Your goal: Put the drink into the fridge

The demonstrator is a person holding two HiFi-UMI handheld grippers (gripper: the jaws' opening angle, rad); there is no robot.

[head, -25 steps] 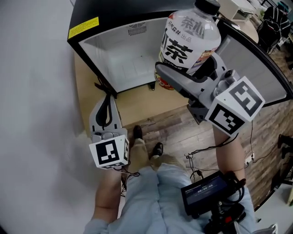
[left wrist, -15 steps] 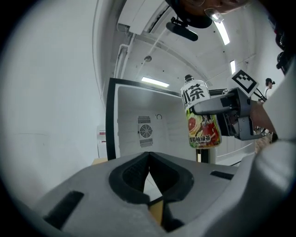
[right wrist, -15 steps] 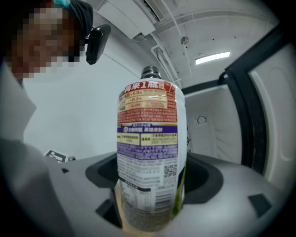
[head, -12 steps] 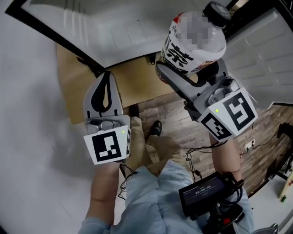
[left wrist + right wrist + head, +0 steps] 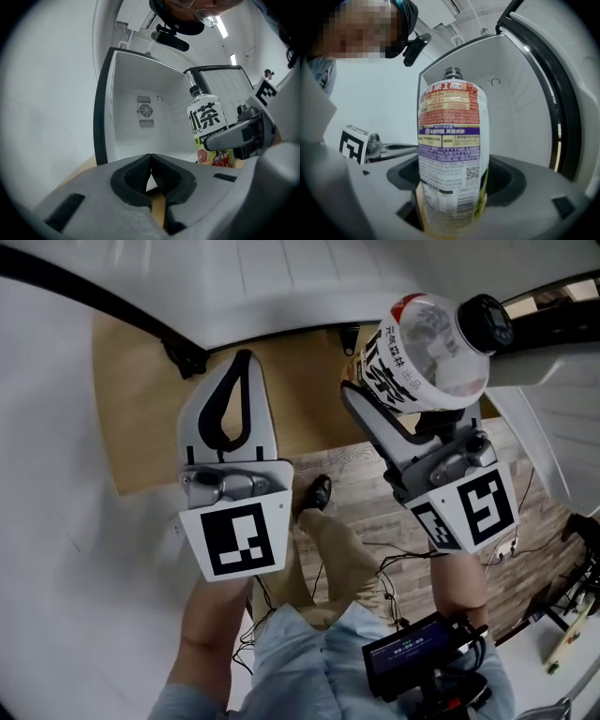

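Note:
The drink (image 5: 427, 352) is a big clear tea bottle with a black cap and a white label with black characters. My right gripper (image 5: 394, 395) is shut on its lower body and holds it upright in front of the open fridge (image 5: 281, 277). In the right gripper view the bottle (image 5: 450, 150) stands between the jaws of the right gripper (image 5: 452, 187), with the white fridge interior (image 5: 511, 108) behind it. My left gripper (image 5: 242, 362) is shut and empty, to the left of the bottle. In the left gripper view the left gripper (image 5: 151, 159) points at the fridge's back wall (image 5: 131, 93), with the bottle (image 5: 209, 126) to its right.
The fridge stands on a light wooden board (image 5: 141, 409), its door (image 5: 562, 427) swung open at the right. A white wall (image 5: 56, 521) is on the left. Below are the wood floor (image 5: 366, 512), the person's legs and shoe (image 5: 319, 493), and a screen device (image 5: 417, 648) with cables.
The fridge has slid up to the top edge of the head view. Both grippers sit higher in the picture, the left over the wooden board. The bottle stays in the right gripper.

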